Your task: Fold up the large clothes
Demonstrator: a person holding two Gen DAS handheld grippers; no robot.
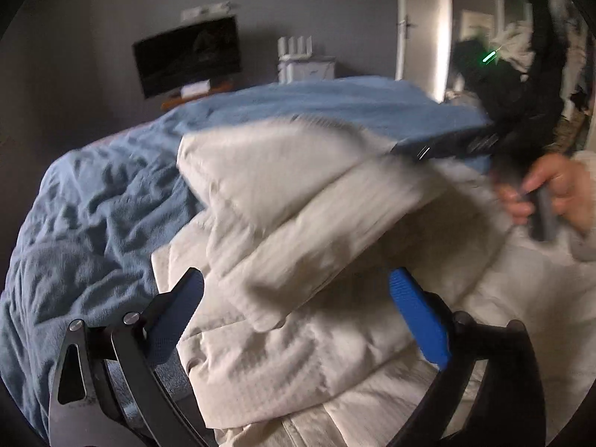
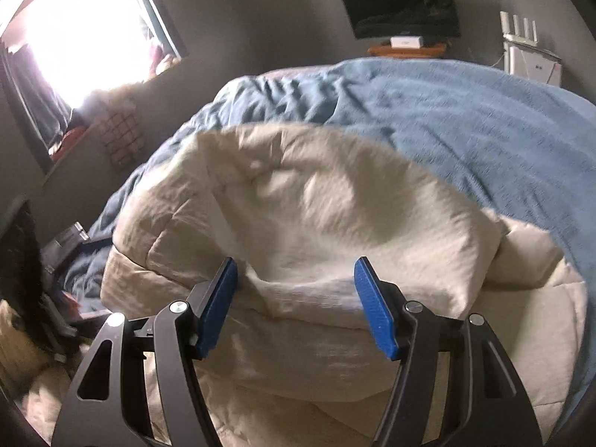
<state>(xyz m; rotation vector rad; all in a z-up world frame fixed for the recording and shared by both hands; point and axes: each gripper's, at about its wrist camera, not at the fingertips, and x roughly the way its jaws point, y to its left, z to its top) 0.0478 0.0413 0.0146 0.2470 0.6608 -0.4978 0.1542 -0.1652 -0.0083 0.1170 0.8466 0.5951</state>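
Blue pads of my left gripper [image 1: 298, 320] stand spread wide, nothing pinched; the cream garment [image 1: 298, 223] lies just beyond them. That garment is heaped in thick folds on the bed [image 1: 93, 205], over its blue blanket, and blur smears its edges, so I cannot tell what kind of clothing it is. My right gripper [image 2: 296, 305] is about half open above the same cloth, not clamping it. At the left view's edge, a hand [image 1: 558, 193] grips that gripper's handle, partly cut off. Farther back, a dark screen [image 2: 400, 5] bears no readable writing.
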